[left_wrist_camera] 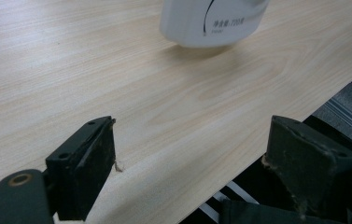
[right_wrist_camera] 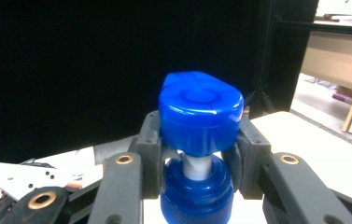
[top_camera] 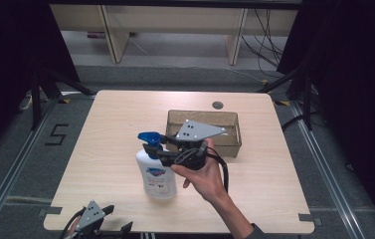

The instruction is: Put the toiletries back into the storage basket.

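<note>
High view: a white pump bottle (top_camera: 156, 175) is seen standing upright on the pale wooden table (top_camera: 110, 134), toward its near middle. The right gripper (top_camera: 156, 147), carried level in the person's right hand (top_camera: 201, 172), is brought in from the right against the bottle's blue pump head (top_camera: 149, 138). An open cardboard box (top_camera: 231, 134) is seen just behind the gripper. The left gripper (top_camera: 110, 219) is held at the table's near left edge, well apart from the bottle.

Left gripper view: the two black jaws are seen spread wide, with nothing between them. The table edge passes under them. The bottle's white base (left_wrist_camera: 211, 21) is seen farther off on the wood.

Right gripper view: the pump head (right_wrist_camera: 200, 116) is seen from close by. The jaws are clamped on the neck (right_wrist_camera: 198, 167) just under the head, one pad on either side. The blue collar (right_wrist_camera: 197, 198) is seen below the pads.
</note>
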### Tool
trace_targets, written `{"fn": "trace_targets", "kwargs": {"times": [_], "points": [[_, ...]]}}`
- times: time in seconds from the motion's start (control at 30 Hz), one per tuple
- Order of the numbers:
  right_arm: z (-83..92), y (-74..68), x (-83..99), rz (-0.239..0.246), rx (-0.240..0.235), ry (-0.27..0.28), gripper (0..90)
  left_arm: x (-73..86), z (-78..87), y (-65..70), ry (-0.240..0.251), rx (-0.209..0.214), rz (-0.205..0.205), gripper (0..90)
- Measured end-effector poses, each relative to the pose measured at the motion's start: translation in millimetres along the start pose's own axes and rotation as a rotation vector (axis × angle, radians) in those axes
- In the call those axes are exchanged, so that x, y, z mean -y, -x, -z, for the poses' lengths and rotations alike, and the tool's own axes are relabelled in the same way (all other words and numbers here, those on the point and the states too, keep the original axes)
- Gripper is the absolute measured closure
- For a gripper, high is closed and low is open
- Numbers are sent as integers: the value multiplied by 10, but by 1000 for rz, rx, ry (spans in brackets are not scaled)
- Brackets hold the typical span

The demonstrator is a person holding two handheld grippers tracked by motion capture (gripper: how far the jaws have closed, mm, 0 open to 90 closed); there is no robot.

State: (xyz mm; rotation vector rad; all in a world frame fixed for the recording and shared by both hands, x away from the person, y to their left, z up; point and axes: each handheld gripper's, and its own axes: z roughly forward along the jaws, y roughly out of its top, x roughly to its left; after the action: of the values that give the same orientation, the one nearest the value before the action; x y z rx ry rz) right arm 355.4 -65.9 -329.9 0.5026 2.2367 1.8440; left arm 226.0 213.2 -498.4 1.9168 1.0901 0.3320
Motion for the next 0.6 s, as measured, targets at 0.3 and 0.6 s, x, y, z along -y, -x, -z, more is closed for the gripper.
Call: {"fn": "trace_targets", "kwargs": {"times": [0.3, 0.6], "points": [[93, 113, -42, -4, 36, 6, 620, 1, -1, -1, -2, 0, 0, 153], [254, 219, -82, -38, 70, 11, 620, 1, 1, -4, -6, -1, -2, 153]]}}
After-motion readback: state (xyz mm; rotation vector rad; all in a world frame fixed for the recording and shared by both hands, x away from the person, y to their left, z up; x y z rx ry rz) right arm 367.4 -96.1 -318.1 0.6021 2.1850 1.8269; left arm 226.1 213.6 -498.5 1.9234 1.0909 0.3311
